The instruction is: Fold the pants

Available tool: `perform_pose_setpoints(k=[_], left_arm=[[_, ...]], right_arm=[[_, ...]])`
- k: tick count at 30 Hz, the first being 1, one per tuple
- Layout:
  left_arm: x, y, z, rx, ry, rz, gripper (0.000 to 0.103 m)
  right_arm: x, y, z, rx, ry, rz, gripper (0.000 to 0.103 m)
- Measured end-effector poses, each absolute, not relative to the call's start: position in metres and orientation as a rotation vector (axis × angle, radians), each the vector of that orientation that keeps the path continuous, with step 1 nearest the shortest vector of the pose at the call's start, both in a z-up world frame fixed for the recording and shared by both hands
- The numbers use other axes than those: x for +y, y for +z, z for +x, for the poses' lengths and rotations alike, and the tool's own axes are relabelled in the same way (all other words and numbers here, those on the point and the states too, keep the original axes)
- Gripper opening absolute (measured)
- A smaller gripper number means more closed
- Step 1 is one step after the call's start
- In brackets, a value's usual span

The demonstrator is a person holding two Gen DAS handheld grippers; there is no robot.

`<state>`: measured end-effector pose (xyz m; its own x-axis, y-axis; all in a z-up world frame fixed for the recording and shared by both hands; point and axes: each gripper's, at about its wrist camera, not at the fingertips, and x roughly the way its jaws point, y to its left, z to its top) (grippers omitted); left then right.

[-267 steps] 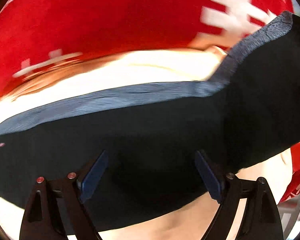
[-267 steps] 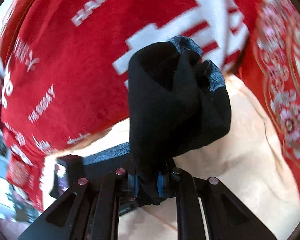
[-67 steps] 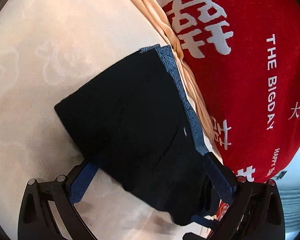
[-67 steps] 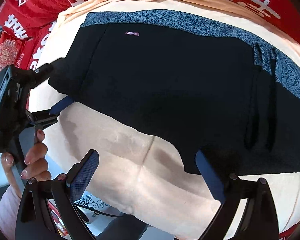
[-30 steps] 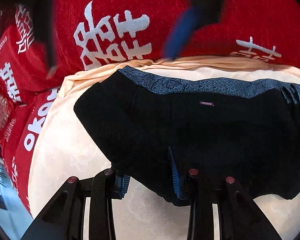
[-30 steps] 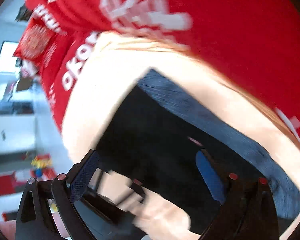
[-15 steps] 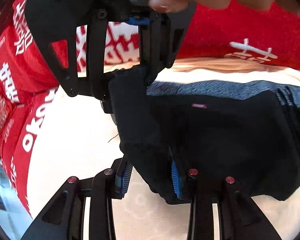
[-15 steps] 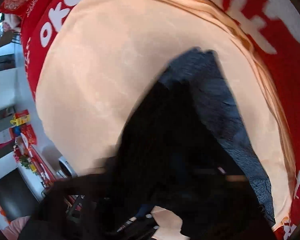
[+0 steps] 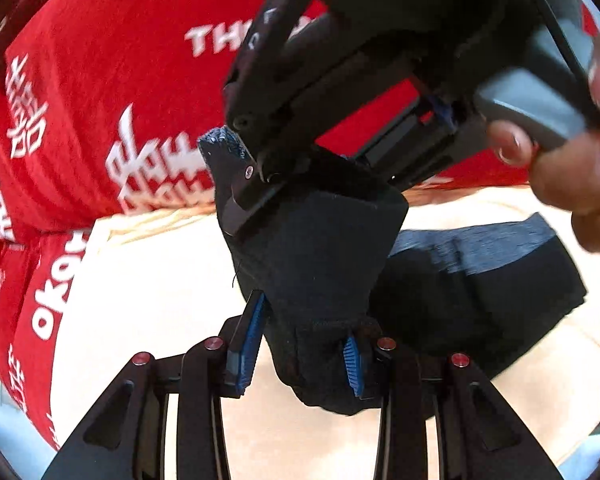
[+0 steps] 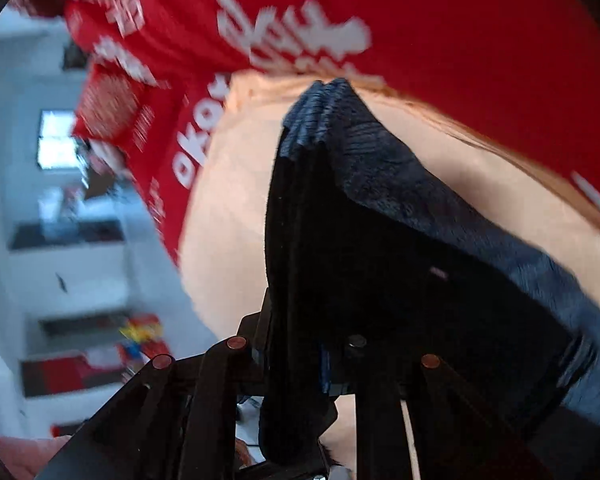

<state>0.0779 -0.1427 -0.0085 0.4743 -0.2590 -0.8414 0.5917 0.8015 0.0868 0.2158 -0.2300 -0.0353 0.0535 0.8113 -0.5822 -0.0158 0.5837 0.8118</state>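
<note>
While both tools bite into the same end of the pants [image 9: 320, 264], the black cloth rises off the peach sheet [image 9: 140, 280] in a bunched peak. Down at the bottom of the left wrist view, the left gripper [image 9: 300, 344] has its blue-padded fingers [image 9: 246, 340] closed in on a thick fold of the dark fabric, the wad filling the gap between the pads and bulging out below them. Coming in from the upper right, the right gripper [image 9: 256, 184] clamps the upper corner of that same lifted end, right by the blue-grey waistband [image 9: 480, 244], and a bare hand [image 9: 560, 160] wraps around its grey handle. Over to the right wrist view: the right gripper [image 10: 300, 360] shows its fingers drawn close together with a tall black fold running straight up between them, cloth covering most of the pads. From that pinch the pants [image 10: 400, 260] sweep away to the right, waistband [image 10: 380, 168] uppermost and textured, a small tag [image 10: 439, 273] just visible on the black. The rest of the garment lies slack on the sheet, trailing to the right in the left wrist view. Behind everything sits a red blanket [image 9: 100, 80] with white lettering, against the sheet's far edge. Motion blur smears the background of the right wrist view.
</note>
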Motion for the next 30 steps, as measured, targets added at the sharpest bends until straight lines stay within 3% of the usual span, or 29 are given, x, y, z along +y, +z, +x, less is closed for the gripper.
perform_pose_setpoints(k=[14,30], left_arm=[[-0.276,0.023,-0.007,0.869,-0.777,0.550,0.036],[-0.395,-0.065,-0.092,0.924,-0.895,0.789,0.036]], right_arm=[[-0.415,-0.031,0.092,1.100,0.611,1.008,0.019],[-0.551,-0.146,-0.013,1.106,0.369,1.163,0.018]])
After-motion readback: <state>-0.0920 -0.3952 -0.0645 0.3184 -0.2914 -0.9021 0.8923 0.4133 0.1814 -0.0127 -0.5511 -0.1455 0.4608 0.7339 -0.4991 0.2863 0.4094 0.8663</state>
